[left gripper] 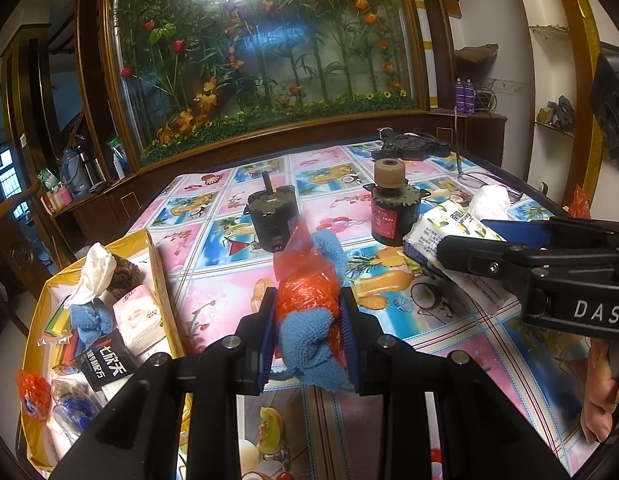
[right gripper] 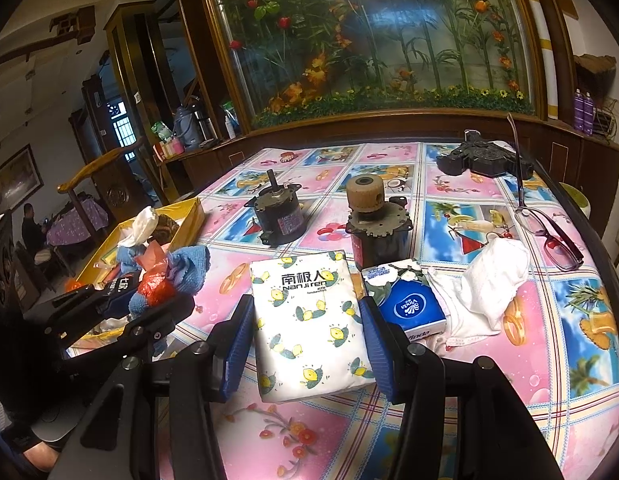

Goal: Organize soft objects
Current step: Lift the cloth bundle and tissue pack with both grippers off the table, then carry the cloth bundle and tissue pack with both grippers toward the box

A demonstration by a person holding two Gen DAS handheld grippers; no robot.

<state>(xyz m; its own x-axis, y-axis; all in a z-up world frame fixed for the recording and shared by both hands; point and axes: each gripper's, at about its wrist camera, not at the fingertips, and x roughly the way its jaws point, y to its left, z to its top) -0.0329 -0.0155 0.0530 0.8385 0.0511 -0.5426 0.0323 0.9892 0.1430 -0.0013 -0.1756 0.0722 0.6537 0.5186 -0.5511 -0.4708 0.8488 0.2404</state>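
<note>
Left wrist view: the left gripper point(left gripper: 307, 332) points forward and downward over the patterned tablecloth point(left gripper: 489, 352), its blue pads clenched on a bundle of blue cloth point(left gripper: 309, 352) wrapped with a red plastic bag point(left gripper: 305, 292). The bundle sits upright between the pads, just right of the yellow box point(left gripper: 161, 280), which already holds tissue packs and another blue cloth. Two dark motors point(left gripper: 269, 220) stand on the table beyond. At the right edge the right gripper's black body reaches in level, a person's hand point(left gripper: 601, 392) beneath it.

Right wrist view: the right gripper point(right gripper: 305, 344) tilts forward and down, its jaws half spread and grasping the white lemon-print tissue pack point(right gripper: 309, 320), one blue pad against each long side. A blue tissue packet point(right gripper: 409, 304) lies just beside the right pad, with a white cloth point(right gripper: 493, 280) further right. The left gripper appears at left with its bundle.
</note>
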